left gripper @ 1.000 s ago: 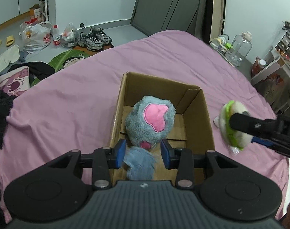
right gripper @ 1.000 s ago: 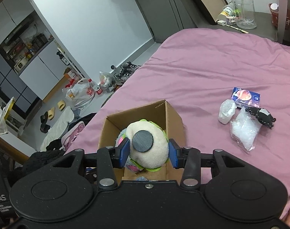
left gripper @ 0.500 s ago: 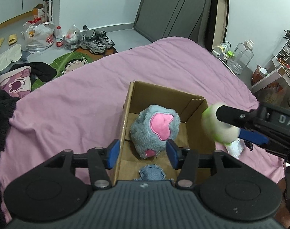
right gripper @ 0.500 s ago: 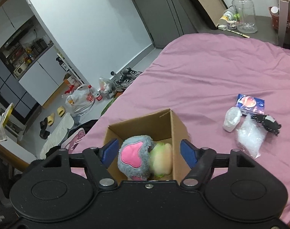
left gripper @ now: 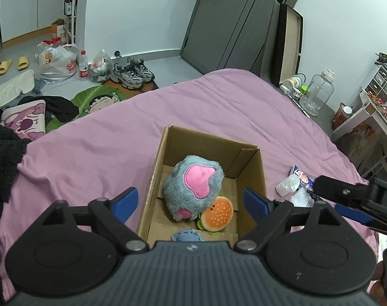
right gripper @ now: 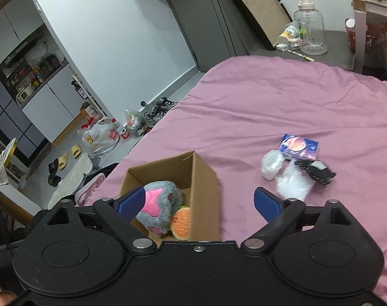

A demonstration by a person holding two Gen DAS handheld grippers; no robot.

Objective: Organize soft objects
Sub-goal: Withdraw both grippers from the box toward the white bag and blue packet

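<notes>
- Left wrist view: our left tool (left gripper: 191, 201) hangs over the cardboard box (left gripper: 254, 176) on the pink bed (left gripper: 112, 150), its blue fingers (left gripper: 124, 202) spreading apart at this moment with nothing pressed between them.
- Inside the box, the grey-blue plush toy (left gripper: 192, 187) with its pink heart patch sits against the box's left wall; the burger plush (left gripper: 217, 216) lies just beside it, touching its lower right side, nearer the box's right wall.
- A scrap of blue fabric (left gripper: 188, 236) shows at the near end of the box floor, partly hidden by the tool body.
- To the right of the box, our right tool (left gripper: 346, 204) reaches in from the frame edge; only one dark finger and a blue pad are visible, above a white wad (left gripper: 287, 185) and a printed packet (left gripper: 301, 176) on the bed.
- Right wrist view: our right tool (right gripper: 201, 201) is also widening, jaws empty, one finger (right gripper: 131, 201) over the box (right gripper: 203, 178) and the other over bare sheet to its right.
- The grey-blue plush (right gripper: 159, 204) and the burger plush (right gripper: 180, 224) rest together in the box, the burger nearer the box's right wall.
- Well to the right of the box lie a white wad (right gripper: 271, 164), a blue printed packet (right gripper: 299, 148), a clear plastic bag (right gripper: 294, 185) and a black spiky item (right gripper: 315, 170), bunched together.
- Beyond the box, past the bed's edge, shoes (right gripper: 159, 111) and bags (right gripper: 104, 137) crowd the floor.
</notes>
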